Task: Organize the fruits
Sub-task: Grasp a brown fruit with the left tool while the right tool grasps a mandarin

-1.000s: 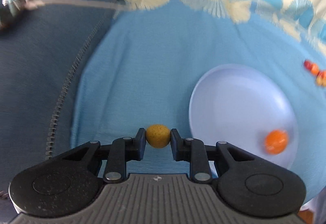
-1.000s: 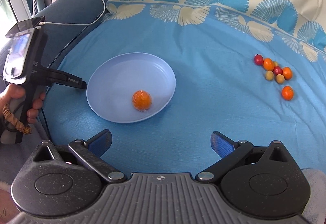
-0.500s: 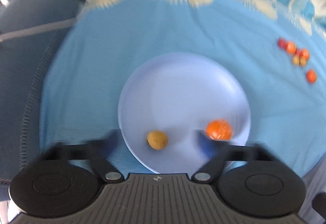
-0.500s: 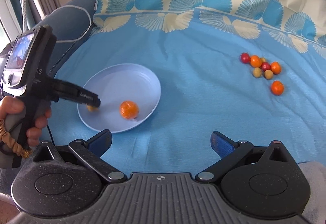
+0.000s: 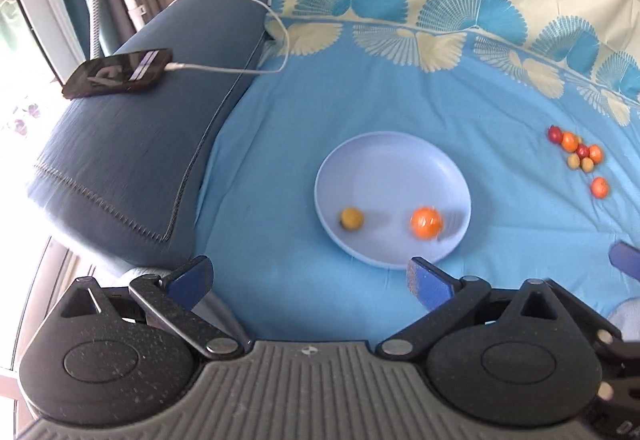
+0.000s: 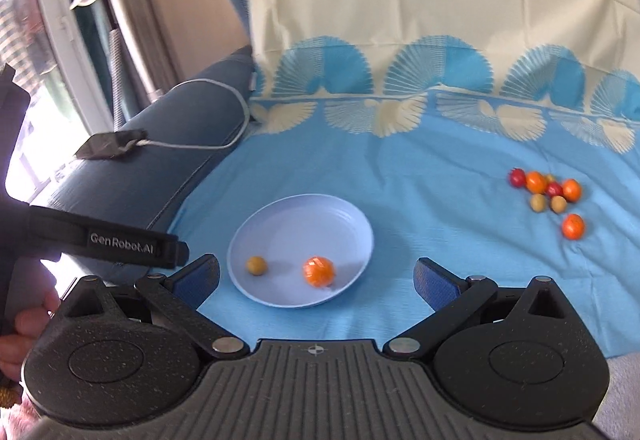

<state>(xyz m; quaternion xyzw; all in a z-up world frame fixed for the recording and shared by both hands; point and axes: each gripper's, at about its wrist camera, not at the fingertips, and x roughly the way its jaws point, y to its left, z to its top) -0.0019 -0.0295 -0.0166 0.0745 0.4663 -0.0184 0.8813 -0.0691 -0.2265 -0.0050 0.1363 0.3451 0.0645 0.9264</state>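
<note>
step: between picks, two fruits lie in plate | left gripper released, empty | right gripper released, empty | next: a fruit from loose pile is to be grasped

1. "GenRobot.AI" stands in pale letters on the black side of the left claw, seen in the right wrist view.
2. No other writing is legible in either view.

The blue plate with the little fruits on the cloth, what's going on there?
A person with a handheld tool in each hand is sorting small fruits onto the blue plate. It holds a yellow-brown fruit and an orange one. Seven more sit in a cluster on the blue cloth to the right. The left tool and right tool are open and empty.
</note>
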